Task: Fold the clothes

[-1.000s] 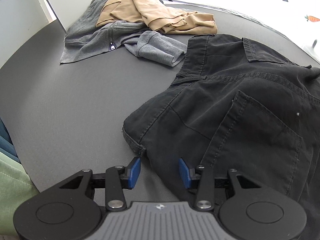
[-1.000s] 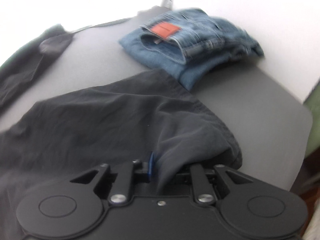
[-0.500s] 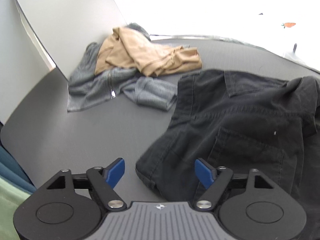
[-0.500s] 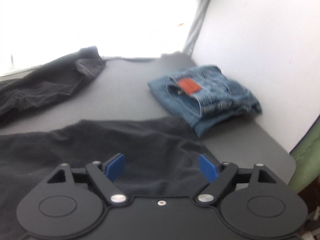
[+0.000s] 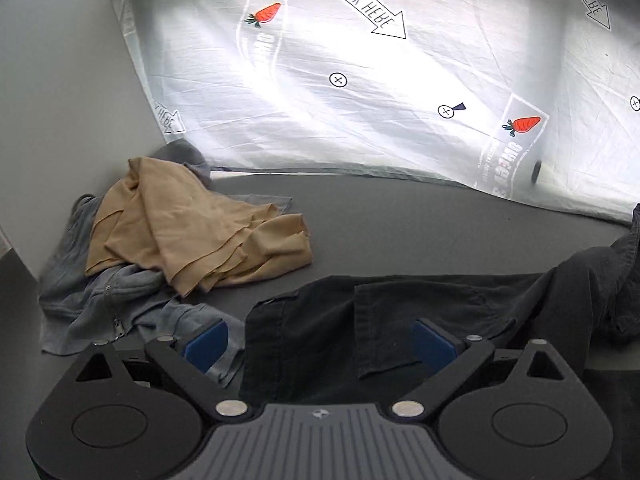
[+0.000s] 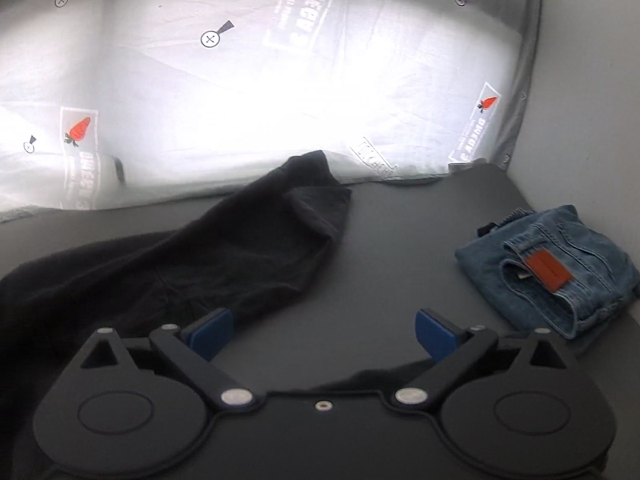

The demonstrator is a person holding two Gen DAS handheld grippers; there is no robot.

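Both wrist views low over the table (image 5: pixel 400 216), facing its far edge; shared: black trousers (image 6: pixel 208 256), backdrop (image 5: pixel 360 120).

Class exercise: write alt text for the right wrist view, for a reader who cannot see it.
The right gripper, jaws opening with nothing between them, hangs over a dark grey table. Black trousers lie spread to its left, and folded blue jeans sit at the right. A bright printed sheet hangs behind.

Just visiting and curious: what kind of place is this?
Probably a staged recording booth, not a home: a printed backdrop sheet with target marks, a bare grey table, and clothes laid out, such as folded jeans.
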